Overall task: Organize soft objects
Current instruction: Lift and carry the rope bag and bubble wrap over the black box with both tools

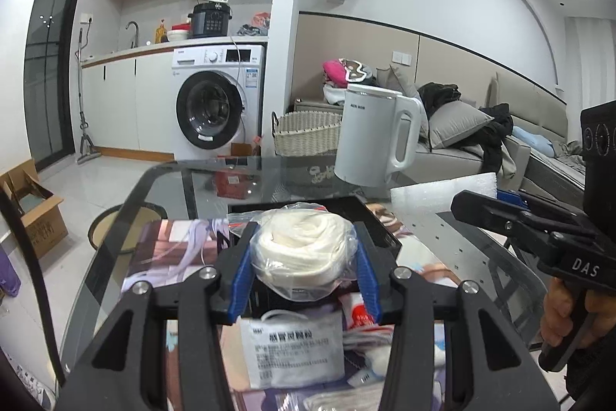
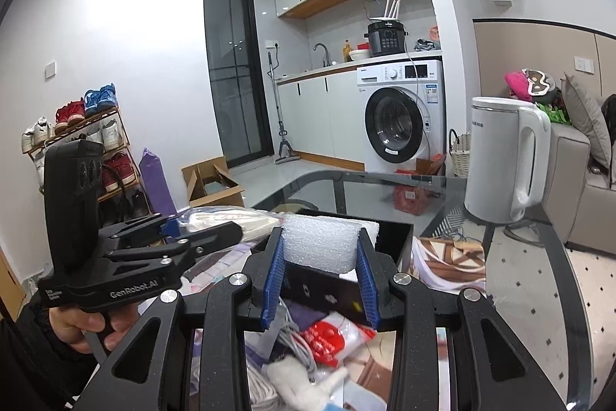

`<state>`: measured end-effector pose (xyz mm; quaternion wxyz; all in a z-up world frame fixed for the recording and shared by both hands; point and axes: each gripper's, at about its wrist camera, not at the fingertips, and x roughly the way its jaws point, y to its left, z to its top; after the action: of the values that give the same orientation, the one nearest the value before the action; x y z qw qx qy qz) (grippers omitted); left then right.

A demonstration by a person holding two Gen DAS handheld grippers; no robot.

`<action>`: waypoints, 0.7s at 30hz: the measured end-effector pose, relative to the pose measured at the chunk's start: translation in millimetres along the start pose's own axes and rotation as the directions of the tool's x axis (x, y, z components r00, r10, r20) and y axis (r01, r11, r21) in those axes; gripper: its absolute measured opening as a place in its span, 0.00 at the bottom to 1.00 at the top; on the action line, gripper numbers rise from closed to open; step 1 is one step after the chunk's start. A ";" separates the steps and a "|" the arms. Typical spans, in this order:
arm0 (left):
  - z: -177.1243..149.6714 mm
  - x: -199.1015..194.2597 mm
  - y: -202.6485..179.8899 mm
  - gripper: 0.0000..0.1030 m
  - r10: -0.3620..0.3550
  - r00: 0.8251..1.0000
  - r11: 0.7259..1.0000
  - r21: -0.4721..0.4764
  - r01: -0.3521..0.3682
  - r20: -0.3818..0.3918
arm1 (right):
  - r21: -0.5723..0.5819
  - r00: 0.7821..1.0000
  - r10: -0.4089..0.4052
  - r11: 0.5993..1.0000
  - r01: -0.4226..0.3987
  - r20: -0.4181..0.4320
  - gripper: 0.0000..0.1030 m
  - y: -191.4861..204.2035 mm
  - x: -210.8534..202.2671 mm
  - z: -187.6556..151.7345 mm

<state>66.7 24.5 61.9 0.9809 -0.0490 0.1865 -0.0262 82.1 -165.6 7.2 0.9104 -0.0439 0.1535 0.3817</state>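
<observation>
Left gripper (image 1: 304, 264) is clamping a bagged white roll (image 1: 302, 249) between its blue pads, holding it above the black tray (image 1: 379, 218) on the glass table (image 1: 481, 249). Right gripper (image 2: 321, 276) is clamping a white foam block (image 2: 321, 243) over the same tray. A white kettle (image 1: 375, 135) is standing beyond; packets (image 1: 296, 353) are lying beneath.

A kettle (image 1: 375, 137) stands on the glass table (image 1: 184, 180) at upper right of the left wrist view. A black tray (image 1: 375, 222) lies before it. A sachet (image 1: 294, 353) lies at lower centre.
</observation>
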 end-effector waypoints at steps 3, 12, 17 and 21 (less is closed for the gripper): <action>2.2 8.7 0.5 0.44 0.013 1.000 1.000 0.016 -0.013 0.009 | -0.006 1.000 0.004 1.000 -0.004 -0.002 0.34 0.2 6.9 6.0; 7.6 29.9 7.5 0.45 0.034 0.999 0.999 0.024 -0.034 0.017 | -0.029 1.000 -0.002 1.000 0.002 -0.009 0.34 -2.6 27.9 20.7; 10.5 43.8 11.8 0.46 0.043 0.999 0.999 0.022 -0.043 0.004 | -0.028 0.999 0.010 1.000 -0.011 -0.038 0.34 -9.0 44.9 18.3; 10.6 55.8 13.4 0.46 0.052 0.999 0.998 0.021 -0.052 -0.008 | -0.033 0.998 0.002 0.999 -0.004 -0.065 0.34 -14.2 62.7 17.3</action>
<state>122.9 34.9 50.0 0.9809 -0.0339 0.1915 -0.0029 137.9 -129.5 3.5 0.9035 -0.0712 0.1768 0.3839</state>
